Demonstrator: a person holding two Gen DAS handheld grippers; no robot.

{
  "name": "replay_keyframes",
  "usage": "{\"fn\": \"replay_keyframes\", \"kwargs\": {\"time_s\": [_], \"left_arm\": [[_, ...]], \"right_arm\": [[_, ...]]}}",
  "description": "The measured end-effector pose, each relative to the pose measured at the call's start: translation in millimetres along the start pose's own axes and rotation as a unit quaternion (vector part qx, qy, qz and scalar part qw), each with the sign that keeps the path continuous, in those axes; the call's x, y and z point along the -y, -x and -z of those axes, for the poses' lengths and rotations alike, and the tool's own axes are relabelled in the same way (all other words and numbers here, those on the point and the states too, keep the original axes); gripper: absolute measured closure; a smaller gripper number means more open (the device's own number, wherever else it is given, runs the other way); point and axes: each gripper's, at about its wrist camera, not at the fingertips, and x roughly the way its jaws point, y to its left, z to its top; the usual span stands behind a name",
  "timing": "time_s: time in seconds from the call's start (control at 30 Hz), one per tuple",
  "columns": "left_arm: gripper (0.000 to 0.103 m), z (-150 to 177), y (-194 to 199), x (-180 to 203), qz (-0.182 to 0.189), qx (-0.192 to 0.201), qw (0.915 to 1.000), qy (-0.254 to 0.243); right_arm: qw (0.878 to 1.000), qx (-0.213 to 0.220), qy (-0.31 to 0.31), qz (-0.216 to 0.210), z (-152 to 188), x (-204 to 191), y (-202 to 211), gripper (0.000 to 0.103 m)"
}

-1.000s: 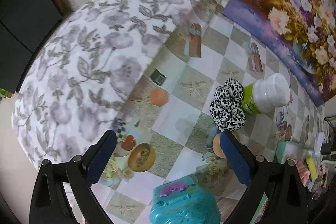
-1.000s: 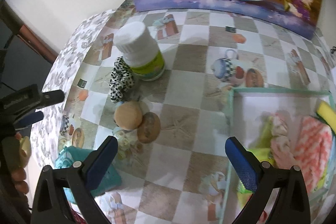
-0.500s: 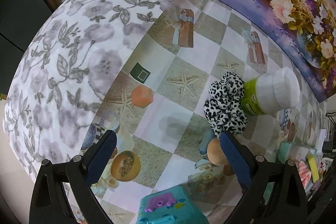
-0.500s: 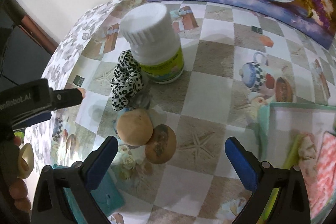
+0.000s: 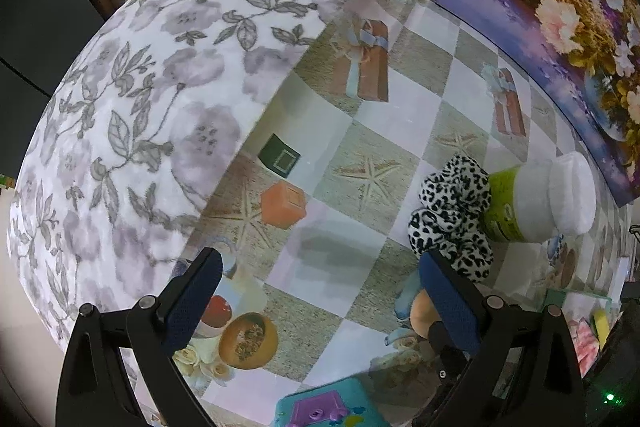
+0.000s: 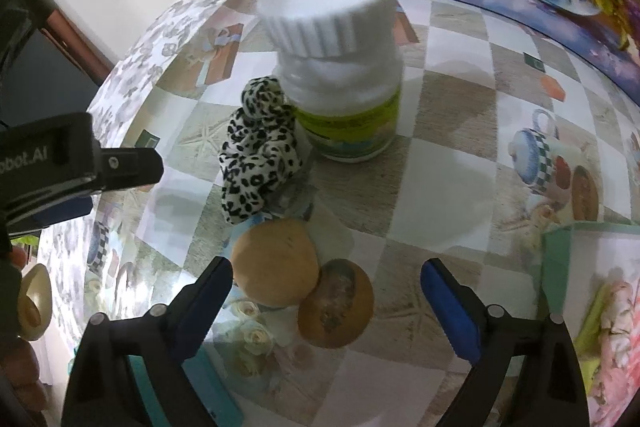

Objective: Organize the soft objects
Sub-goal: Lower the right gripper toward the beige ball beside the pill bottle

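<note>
Left gripper [image 5: 316, 285]: its two blue-padded fingers [image 5: 194, 291] are standing wide apart over the checked, picture-printed tablecloth [image 5: 360, 211], clamping nothing and touching nothing.

Right gripper [image 6: 326, 293]: its blue-padded fingers [image 6: 450, 307] are also spread wide and holding nothing; the round tan soft ball [image 6: 276, 263] and the mottled brown soft ball [image 6: 336, 303] are lying between them on the cloth, and contact with either finger cannot be told.

Soft objects: the black-and-white leopard-print fabric scrunchie [image 6: 258, 151] is lying bunched against the side of the white-capped plastic bottle with a green label [image 6: 340, 67], which is standing upright. The two balls are touching each other just in front of the scrunchie. In the left wrist view the scrunchie [image 5: 452, 215] is sitting just beyond the right finger, with the bottle [image 5: 540, 203] beside it.

Container: a pale green tray [image 6: 556, 247] is sitting at the right edge, with pink and yellow-green cloth items [image 6: 616, 311] inside it.

Surroundings: a turquoise plastic toy case with a purple panel [image 5: 328, 405] is showing at the bottom of the left wrist view; a floral painting [image 5: 560, 7] is leaning at the back; a grey flower-patterned cloth [image 5: 140, 107] is covering the table's left end.
</note>
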Motion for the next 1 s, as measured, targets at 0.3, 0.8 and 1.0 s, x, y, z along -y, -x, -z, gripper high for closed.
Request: {"fn": "replay_keyframes", "kwargs": {"time_s": [0.3,0.8,1.0], "left_arm": [[0.004,-3.3,4.9,-4.9,-0.004,0.008,1.0000,0.002],[0.004,-1.8,3.9,15.5,-0.003,0.011,0.9997,-0.020],[0.004,-2.2,10.4,16.1,-0.006,0.018,0.9995,-0.024]], "right_arm": [[0.999,-0.005,0.024,0.027,-4.6,-19.9,-18.6,0.006],[0.998,-0.003,0.019,0.052,-3.6,-11.5,-17.7,0.024],[1.000,-0.022,0.007,0.009,-2.4,0.1,-9.7,0.024]]}}
